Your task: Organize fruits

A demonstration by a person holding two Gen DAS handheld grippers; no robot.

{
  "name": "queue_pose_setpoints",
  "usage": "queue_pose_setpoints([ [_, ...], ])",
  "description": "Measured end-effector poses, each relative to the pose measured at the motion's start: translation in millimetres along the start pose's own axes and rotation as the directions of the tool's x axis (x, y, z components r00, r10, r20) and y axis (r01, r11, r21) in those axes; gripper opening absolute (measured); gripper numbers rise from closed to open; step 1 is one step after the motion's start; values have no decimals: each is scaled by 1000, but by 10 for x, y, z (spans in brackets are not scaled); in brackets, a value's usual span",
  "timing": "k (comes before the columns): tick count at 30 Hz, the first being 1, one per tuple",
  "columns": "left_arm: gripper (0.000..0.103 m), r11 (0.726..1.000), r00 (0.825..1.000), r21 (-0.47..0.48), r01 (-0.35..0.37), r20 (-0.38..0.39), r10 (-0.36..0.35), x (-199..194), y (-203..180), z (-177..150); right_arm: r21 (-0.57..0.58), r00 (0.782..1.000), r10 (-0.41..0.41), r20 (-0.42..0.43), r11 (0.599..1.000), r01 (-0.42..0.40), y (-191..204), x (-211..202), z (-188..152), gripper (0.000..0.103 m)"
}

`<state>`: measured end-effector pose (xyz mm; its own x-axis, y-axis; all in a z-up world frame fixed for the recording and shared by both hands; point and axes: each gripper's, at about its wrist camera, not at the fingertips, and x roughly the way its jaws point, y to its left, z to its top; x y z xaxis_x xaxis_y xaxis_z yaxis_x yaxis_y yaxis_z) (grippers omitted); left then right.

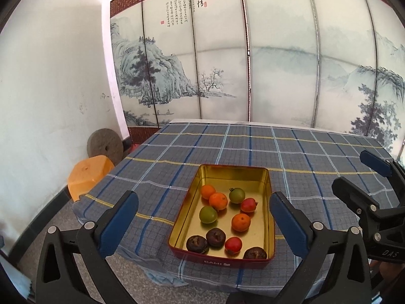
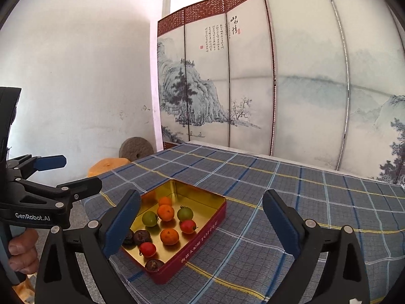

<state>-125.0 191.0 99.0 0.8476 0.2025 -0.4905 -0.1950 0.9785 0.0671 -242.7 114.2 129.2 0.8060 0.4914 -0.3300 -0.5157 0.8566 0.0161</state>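
Fruits [image 1: 218, 201] in tin [image 1: 270, 217]: small, round, probably soft; pinch lightly across middle. Left hand-held gripper [image 1: 203, 215], right hand-held gripper [image 2: 201, 217]: wide apart, empty.

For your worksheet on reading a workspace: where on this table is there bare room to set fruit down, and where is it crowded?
Bare checked tablecloth lies right of the tin and between it and the folding screen. Inside the tin, the far end by the back wall is free. Its near half is crowded with fruits, several nearly touching. Both grippers stand open, empty.
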Motion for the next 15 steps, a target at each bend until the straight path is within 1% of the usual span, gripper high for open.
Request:
queue_pose_setpoints([
  [4, 103, 1000, 1000, 3, 2, -6, -2, -5, -13, 8, 5, 1000, -15, 0, 1000, 15, -67, -63, -23, 98],
  [8, 103, 1000, 1000, 12, 8, -26, -7, 1, -41, 11, 30, 999, -42, -28, 999, 42, -244, -46, -103, 99],
  [10, 103, 1000, 999, 18, 17, -46, -16, 25, -67, 10, 37, 996, -70, -64, 997, 73, -405, 15, -173, 99],
  [12, 103, 1000, 998, 21, 14, -57, -13, 50, -92, 2, 47, 988, -109, -113, 992, 115, -599, 92, -260, 99],
  [15, 103, 1000, 998, 22, 11, -64, -10, 76, -113, -4, 100, 974, -155, -167, 980, 173, -951, 134, -420, 99],
])
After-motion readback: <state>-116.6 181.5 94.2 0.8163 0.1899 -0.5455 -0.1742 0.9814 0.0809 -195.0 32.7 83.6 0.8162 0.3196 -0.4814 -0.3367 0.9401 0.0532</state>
